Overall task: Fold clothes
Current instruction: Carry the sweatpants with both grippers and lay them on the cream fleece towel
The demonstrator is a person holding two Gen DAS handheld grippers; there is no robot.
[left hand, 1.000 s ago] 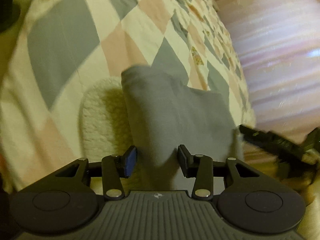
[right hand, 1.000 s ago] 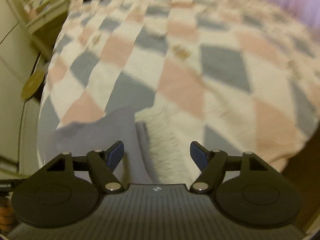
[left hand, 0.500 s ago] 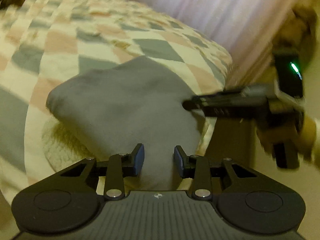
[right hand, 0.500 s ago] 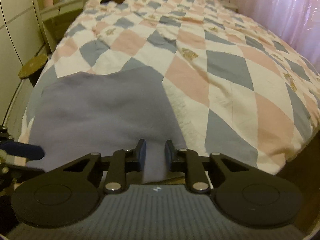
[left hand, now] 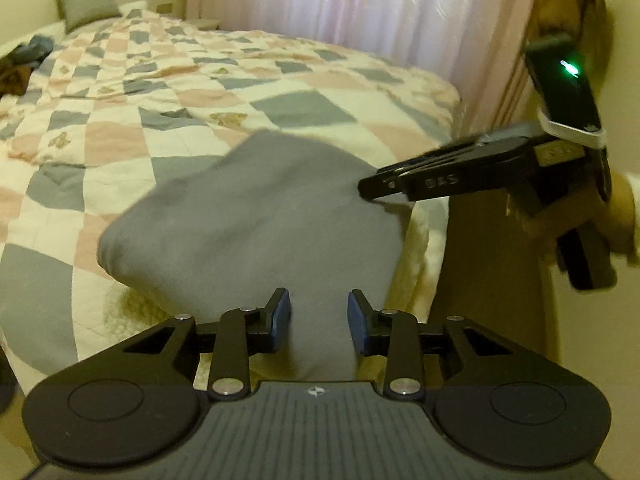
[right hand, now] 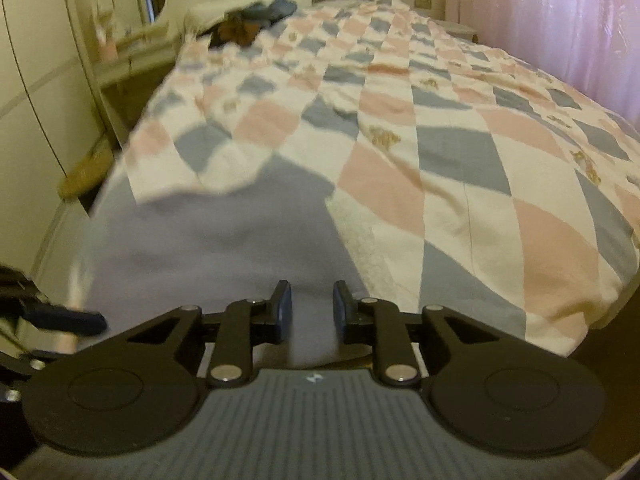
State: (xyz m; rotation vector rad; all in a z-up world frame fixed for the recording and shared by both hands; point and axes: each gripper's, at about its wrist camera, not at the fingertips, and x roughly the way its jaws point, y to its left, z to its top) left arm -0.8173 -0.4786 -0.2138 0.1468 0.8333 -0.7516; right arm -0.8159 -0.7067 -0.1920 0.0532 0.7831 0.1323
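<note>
Both grippers are on the near edge of the grey garment point(left hand: 256, 208), which sits at the foot of the bed on the diamond-patchwork quilt point(left hand: 168, 92) with something cream and fleecy point(left hand: 420, 248) peeking out beneath it.

Left gripper point(left hand: 319, 320): the 2 blue pads are a little apart with grey cloth bunched between them. It looks pinched, but I can't tell for sure if the pads actually bite or the fabric just runs through the gap. Right gripper point(right hand: 308, 310) is much the same, pads close together with cloth in between. In the left view its tip looks to be at the garment's right edge.

My guess is this is the lift-and-carry part of a fold, taking the near hem toward the far side. Tips I'd give:

- keep the 2 grippers level and the same width apart, so the edge stays straight
- move them together, not 1 ahead of the other
- lift only enough to clear the layer below, or the fleecy piece drags along
- lay the edge down flat before letting go
</note>
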